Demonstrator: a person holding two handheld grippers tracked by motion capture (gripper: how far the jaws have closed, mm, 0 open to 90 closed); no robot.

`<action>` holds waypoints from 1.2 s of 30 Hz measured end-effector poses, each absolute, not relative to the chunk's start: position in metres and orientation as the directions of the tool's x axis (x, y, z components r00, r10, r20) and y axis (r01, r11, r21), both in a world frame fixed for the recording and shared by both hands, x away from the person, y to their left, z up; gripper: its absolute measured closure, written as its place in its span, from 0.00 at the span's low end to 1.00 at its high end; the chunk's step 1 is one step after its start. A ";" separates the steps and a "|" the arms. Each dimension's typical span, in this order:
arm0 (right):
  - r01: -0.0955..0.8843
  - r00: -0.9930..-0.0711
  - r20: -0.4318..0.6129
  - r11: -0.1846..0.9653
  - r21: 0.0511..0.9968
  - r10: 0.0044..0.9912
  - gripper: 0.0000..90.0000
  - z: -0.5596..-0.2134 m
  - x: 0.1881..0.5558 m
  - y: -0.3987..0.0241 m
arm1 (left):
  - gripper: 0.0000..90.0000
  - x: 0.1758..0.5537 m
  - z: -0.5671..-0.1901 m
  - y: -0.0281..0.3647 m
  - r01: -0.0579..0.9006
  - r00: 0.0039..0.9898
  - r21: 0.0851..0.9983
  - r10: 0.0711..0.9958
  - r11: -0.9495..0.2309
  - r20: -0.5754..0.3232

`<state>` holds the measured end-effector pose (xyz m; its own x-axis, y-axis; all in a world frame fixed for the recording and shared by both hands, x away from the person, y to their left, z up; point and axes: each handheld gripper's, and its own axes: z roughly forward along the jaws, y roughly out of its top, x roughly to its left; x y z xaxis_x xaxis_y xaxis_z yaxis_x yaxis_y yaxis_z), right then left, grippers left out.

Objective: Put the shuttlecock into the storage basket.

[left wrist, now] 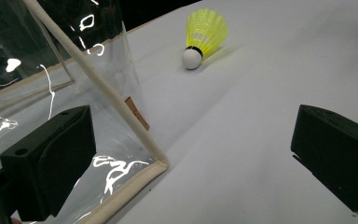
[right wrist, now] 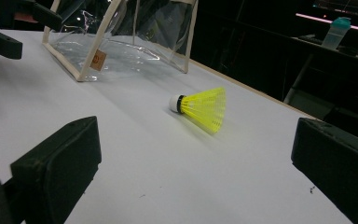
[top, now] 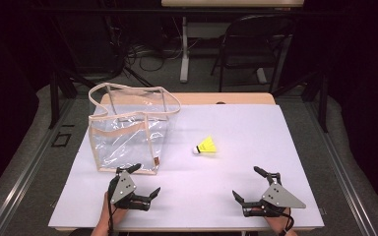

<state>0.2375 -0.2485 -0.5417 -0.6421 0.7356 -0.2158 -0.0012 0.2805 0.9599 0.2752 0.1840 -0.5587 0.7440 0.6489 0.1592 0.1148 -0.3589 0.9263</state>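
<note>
The shuttlecock (top: 206, 146) lies on its side on the white table (top: 236, 196), ahead of both grippers and between them, nearer the right gripper (top: 250, 184) in line but well apart from either. The left gripper (top: 139, 179) sits just beside the near corner of the clear bag (top: 128, 129), with the shuttlecock ahead and off to its right. Both grippers stand wide open and hold nothing.

The shuttlecock looks very light, so a nudge would likely roll or skid it. Its yellow skirt looks thin and springy and would probably crush under a hard squeeze; the small white cork looks firmer and seems the safer place to pinch, or the narrow neck just behind it.

Its long axis runs roughly across the table. The cork points toward the bag, the flared skirt away from it, toward the right gripper's side.
</note>
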 end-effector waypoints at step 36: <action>0.000 -0.644 -0.219 0.286 0.958 0.733 0.01 -0.542 0.238 -0.249 | 0.00 0.295 -0.553 0.150 0.090 0.809 0.914 0.565 -0.395 0.165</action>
